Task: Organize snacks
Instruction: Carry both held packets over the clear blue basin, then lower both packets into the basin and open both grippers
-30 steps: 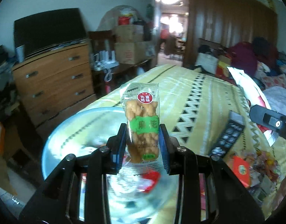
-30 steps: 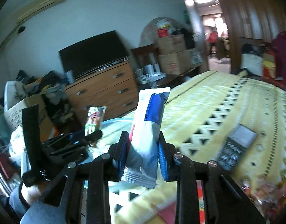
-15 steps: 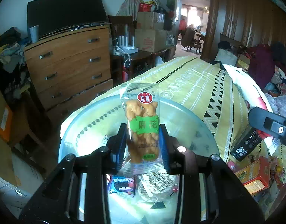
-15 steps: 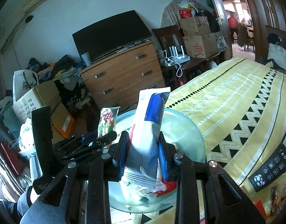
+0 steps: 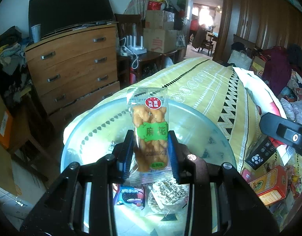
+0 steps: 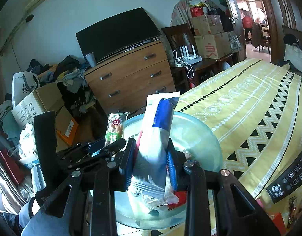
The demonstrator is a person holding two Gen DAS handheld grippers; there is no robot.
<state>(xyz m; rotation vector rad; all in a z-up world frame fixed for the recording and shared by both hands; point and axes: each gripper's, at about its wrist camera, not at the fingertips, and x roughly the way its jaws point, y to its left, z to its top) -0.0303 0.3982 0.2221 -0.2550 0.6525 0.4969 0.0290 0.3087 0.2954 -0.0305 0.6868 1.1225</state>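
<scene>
Both tongs are now hanging over the clear glass bowl (image 5: 200, 122) instead of the yellow patterned bed (image 6: 259, 102); left tongs (image 5: 150, 153) are pinching an upright clear packet of fried dough twists (image 5: 150, 129), right tongs (image 6: 151, 163) are squeezing a white-and-blue snack packet (image 6: 157, 133).

Both wrist cams sit right behind their jaws, tilted down and close over the glass bowl (image 5: 210, 125) ahead. They share it, the yellow bed (image 6: 249, 98) and the dresser (image 5: 72, 66) beyond.
</scene>
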